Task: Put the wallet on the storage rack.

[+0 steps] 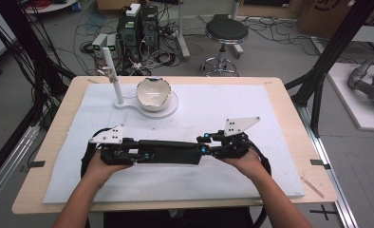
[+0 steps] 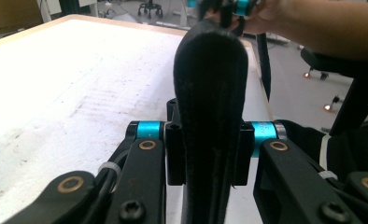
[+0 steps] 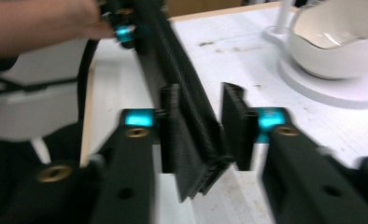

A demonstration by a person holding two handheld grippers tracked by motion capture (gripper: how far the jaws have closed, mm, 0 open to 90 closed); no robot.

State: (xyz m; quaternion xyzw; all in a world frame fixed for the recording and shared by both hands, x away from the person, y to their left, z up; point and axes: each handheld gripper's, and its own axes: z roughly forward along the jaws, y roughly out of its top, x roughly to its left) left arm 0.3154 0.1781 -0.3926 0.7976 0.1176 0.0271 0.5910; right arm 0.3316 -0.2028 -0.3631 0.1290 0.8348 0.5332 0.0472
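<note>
A long, flat black pouch [image 1: 168,152] is held level just above the white mat, between the two grippers. My left gripper [image 1: 144,156] is shut on its left end; in the left gripper view both pads press the pouch [image 2: 210,93] at the left gripper [image 2: 209,140]. My right gripper [image 1: 201,149] is at the other end. In the right gripper view the right gripper [image 3: 201,123] stands open around the pouch [image 3: 182,116], which rests against the left jaw with a gap to the right jaw.
A white scalloped bowl [image 1: 153,92] sits on a white round base [image 1: 168,110] with an upright post [image 1: 114,80] at the mat's far side. The bowl [image 3: 331,42] lies right of the right gripper. A stool [image 1: 225,33] and cables lie beyond the table.
</note>
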